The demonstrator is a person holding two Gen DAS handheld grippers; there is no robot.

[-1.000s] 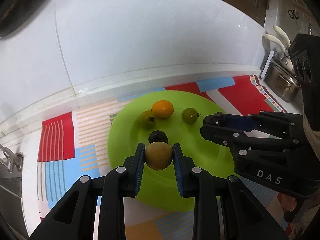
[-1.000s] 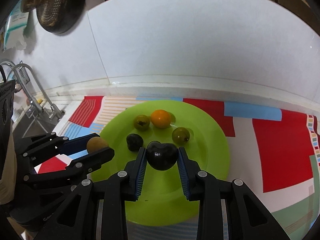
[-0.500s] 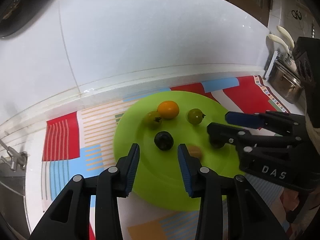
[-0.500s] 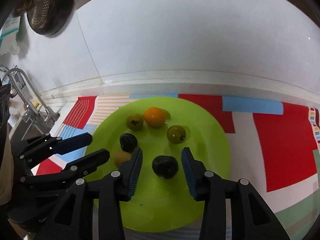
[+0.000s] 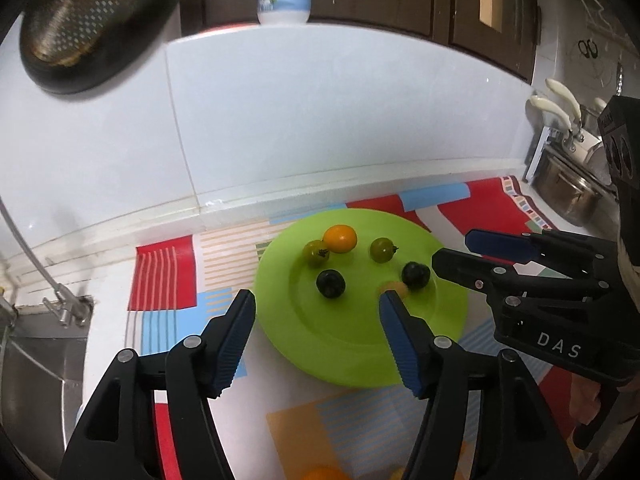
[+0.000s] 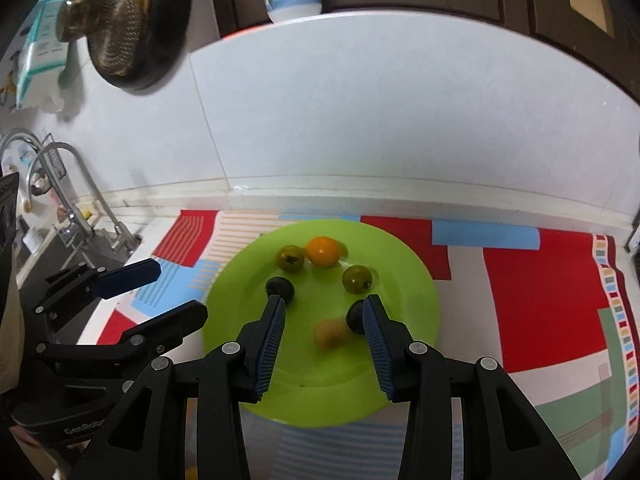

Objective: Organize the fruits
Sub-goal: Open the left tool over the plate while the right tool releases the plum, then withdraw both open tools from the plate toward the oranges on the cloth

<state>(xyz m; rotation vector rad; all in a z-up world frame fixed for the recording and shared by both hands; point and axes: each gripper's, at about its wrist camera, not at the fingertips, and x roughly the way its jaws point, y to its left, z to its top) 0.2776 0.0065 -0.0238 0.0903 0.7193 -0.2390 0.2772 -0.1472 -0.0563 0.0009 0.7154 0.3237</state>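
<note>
A lime-green plate (image 5: 352,352) (image 6: 412,280) holds several fruits: an orange one (image 5: 340,238) (image 6: 323,251), two green tomatoes (image 5: 316,253) (image 5: 383,250), two dark plums (image 5: 330,283) (image 5: 415,275) and a blurred tan fruit (image 6: 330,333) (image 5: 397,289). My left gripper (image 5: 316,304) is open and empty above the plate's near-left edge. My right gripper (image 6: 323,308) is open and empty over the plate, with the tan fruit between its fingers' lines and a plum (image 6: 354,318) at its right finger.
The plate sits on a colourful patterned mat (image 6: 540,292) on a white counter by a tiled wall. A sink and taps (image 6: 72,216) are at the left. A steel pot (image 5: 568,196) stands at the right. An orange fruit (image 5: 320,473) lies at the near edge.
Both grippers opened and let go: the tan fruit and the dark plum dropped onto the plate. Both grippers have pulled back and risen; the tan fruit is still rolling.
</note>
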